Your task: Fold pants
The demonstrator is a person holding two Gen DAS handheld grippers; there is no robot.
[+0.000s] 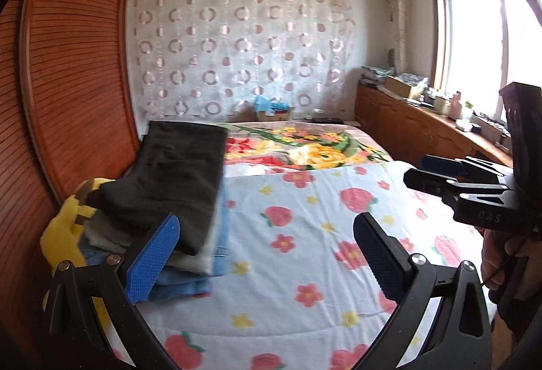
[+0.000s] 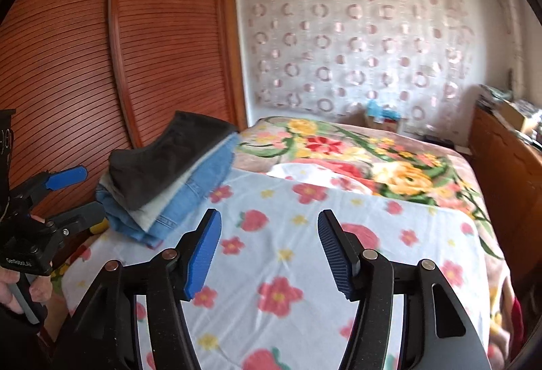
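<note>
Over the flowered sheet (image 2: 305,268) both claws hang empty: left gripper (image 1: 267,254) spread wide, right gripper (image 2: 269,254) partly apart. One dark pants (image 2: 169,160) tops a three-piece stack (image 2: 176,200), folded.

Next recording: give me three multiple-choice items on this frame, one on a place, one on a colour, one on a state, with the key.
1. Where does the stack of folded clothes lie?
A. at the bed's edge beside the wooden wardrobe
B. on the cabinet under the window
C. on the floor

2. What colour is the top garment of the stack?
A. yellow
B. dark grey
C. red

3. How do the left tongs and right tongs stand?
A. both open with nothing between the pads
B. both shut on fabric
C. one holds jeans

Key: 1 A, the stack sits at the bed's wardrobe side; 2 B, a dark grey piece lies over pale and denim ones; 3 A, only the bedsheet shows between the blue pads.
</note>
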